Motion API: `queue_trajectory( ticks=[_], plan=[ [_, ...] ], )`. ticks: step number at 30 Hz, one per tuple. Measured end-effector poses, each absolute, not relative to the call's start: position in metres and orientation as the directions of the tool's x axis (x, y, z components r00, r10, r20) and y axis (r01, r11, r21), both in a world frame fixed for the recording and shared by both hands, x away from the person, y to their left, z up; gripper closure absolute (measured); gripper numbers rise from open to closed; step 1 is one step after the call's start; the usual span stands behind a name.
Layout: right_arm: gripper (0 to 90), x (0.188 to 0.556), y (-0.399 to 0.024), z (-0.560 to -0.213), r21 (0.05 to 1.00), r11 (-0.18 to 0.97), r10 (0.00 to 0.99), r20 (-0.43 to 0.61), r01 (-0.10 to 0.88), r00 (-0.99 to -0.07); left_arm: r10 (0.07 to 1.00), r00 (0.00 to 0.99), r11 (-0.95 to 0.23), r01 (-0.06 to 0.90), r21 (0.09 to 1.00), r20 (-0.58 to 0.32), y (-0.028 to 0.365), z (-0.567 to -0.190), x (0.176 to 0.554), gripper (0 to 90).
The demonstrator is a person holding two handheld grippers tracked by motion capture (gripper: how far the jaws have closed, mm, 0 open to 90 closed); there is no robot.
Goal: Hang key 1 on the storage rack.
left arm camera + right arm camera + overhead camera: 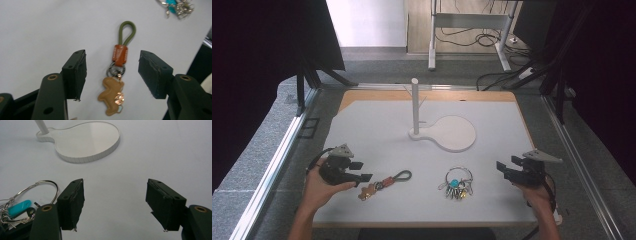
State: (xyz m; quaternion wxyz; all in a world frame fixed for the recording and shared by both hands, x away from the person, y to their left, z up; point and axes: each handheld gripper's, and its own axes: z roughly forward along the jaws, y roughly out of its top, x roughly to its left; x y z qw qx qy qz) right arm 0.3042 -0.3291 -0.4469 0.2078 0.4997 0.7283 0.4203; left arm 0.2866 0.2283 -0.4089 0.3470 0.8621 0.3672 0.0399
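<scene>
A keychain with a green loop, an orange leather tab and a tan gingerbread charm (384, 182) (116, 72) lies flat on the white board, just right of my left gripper (360, 171) (112, 75). That gripper is open, its jaws hanging above and to either side of the charm without touching it. A large metal ring with several keys and a turquoise tag (458, 183) (22, 203) lies to the left of my right gripper (507, 166) (115, 202), which is open over bare board. A white stand with an upright peg post (415, 106) and round base (454, 132) (87, 141) sits mid-board.
The white board (377, 125) rests on a table with metal rails along both sides. Dark curtains flank the area. A desk frame and cables (472, 30) stand on the floor beyond the far edge.
</scene>
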Motion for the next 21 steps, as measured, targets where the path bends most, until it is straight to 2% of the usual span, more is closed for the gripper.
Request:
queue_trajectory(
  ticks=[6, 21],
  plan=[
    [32.7, 0.303, -0.331, -0.445, 0.82, 0.141, 0.907, 0.119, 0.555, -0.405, 0.647, 0.737, -0.5, 0.604, 0.621, -0.196, 0.223, -0.399, 0.289, 39.3],
    [33.6, 0.301, -0.33, -0.446, 0.813, 0.154, 0.908, 0.109, 0.562, -0.406, 0.603, 0.772, -0.596, 0.602, 0.531, -0.199, 0.2, -0.391, 0.302, 39.8]
  ],
)
